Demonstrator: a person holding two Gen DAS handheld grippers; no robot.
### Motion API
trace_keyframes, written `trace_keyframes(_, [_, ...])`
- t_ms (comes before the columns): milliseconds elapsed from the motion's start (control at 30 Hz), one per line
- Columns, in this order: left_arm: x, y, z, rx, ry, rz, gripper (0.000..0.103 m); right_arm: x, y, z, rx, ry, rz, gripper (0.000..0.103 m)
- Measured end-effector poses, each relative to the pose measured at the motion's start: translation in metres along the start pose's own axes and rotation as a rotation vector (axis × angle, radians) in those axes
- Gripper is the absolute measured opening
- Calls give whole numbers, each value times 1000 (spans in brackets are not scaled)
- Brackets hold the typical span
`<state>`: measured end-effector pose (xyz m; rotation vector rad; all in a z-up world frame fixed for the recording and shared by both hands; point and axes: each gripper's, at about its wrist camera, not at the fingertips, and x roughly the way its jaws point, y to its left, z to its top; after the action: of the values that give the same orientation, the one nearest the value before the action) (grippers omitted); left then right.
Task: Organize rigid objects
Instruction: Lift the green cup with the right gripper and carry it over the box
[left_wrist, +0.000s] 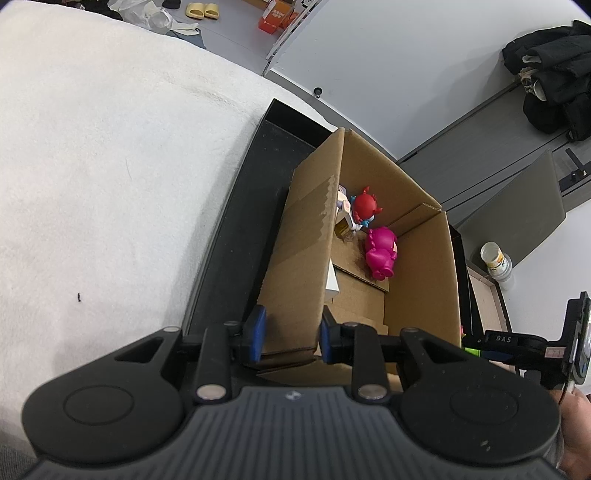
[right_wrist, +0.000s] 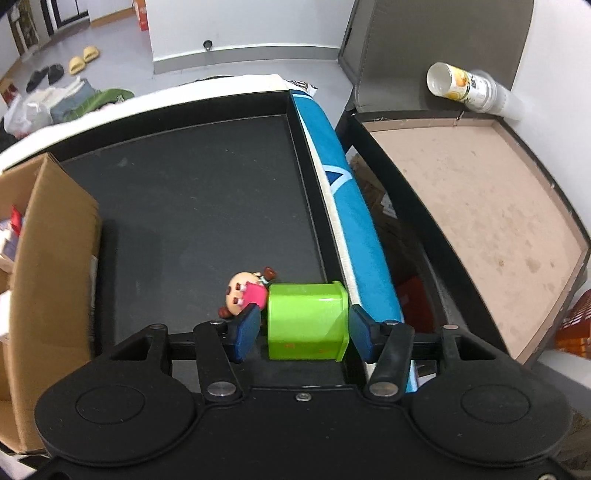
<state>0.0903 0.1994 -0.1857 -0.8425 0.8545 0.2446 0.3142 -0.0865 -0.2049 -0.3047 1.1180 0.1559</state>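
Note:
An open cardboard box (left_wrist: 417, 258) stands on a black tray (left_wrist: 251, 221). Inside it lie a pink toy (left_wrist: 380, 251), a red toy (left_wrist: 365, 206) and some smaller pieces. My left gripper (left_wrist: 291, 332) is shut on the box's near side wall, one blue pad on each face. In the right wrist view a lime-green box (right_wrist: 306, 321) lies on its side on the black tray (right_wrist: 203, 184), by the tray's right wall. A small doll in a pink dress (right_wrist: 245, 291) lies just left of it. My right gripper (right_wrist: 304, 314) straddles the green box, open, with a thin gap at the left pad.
The cardboard box (right_wrist: 55, 258) fills the tray's left side. A blue padded strip (right_wrist: 351, 206) runs along the tray's right wall, with a brown-lined tray (right_wrist: 480, 206) and stacked cups (right_wrist: 465, 88) beyond. A white blanket (left_wrist: 110, 166) lies left of the tray.

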Motion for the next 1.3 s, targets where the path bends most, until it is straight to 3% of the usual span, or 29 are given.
trace_keyframes(267, [1,1,0,-1,1,-1,28,-13,4,-3,-33,-12,-9,48])
trace_keyframes(500, [1,1,0,1,0,0,27,-49,10,-1,-62,-68,54,48])
trace_keyframes(1067, [-3,0,0,10,-7,0,26,-121,72,20,-192,-213,193,48])
trace_keyframes(1300, [-3,0,1,12,-7,-1,26,-130,102,25,-223,-228,238,48])
